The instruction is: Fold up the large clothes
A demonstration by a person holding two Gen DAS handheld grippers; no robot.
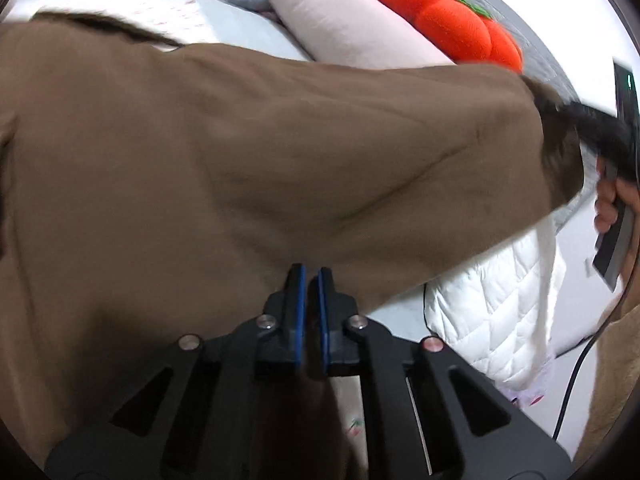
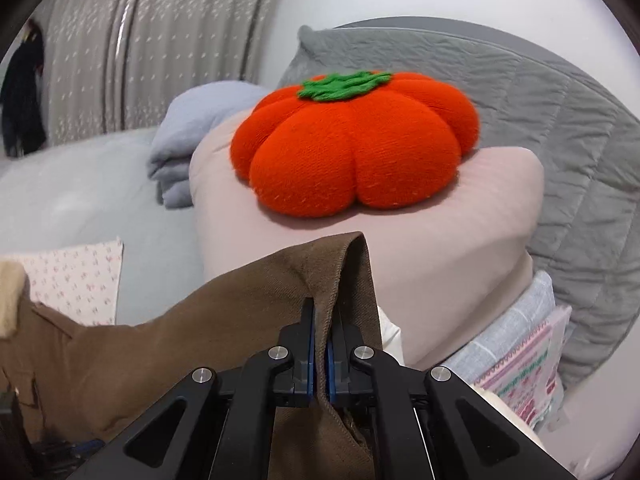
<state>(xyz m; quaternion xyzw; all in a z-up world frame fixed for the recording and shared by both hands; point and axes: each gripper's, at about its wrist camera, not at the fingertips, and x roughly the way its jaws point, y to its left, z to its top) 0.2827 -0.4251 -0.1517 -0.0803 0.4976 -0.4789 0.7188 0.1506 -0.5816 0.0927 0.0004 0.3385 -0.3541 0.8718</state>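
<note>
Your left gripper (image 1: pixel 307 280) is clamped on the brown coat (image 1: pixel 240 152), which hangs stretched and smooth. Your right gripper (image 2: pixel 322 320) pinches its stitched hem before the orange cushion (image 2: pixel 352 144).

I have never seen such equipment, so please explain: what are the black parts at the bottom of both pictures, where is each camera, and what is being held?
The black parts are two hand-held grippers; a person carries one in each hand, and a camera on each looks forward along its fingers. In the left camera's picture, the left gripper is shut on a large brown garment; the person's other hand shows at the right edge. In the right camera's picture, the right gripper pinches the garment's hemmed edge. Behind, on a bed, an orange pumpkin cushion lies on a pink pillow.
</note>
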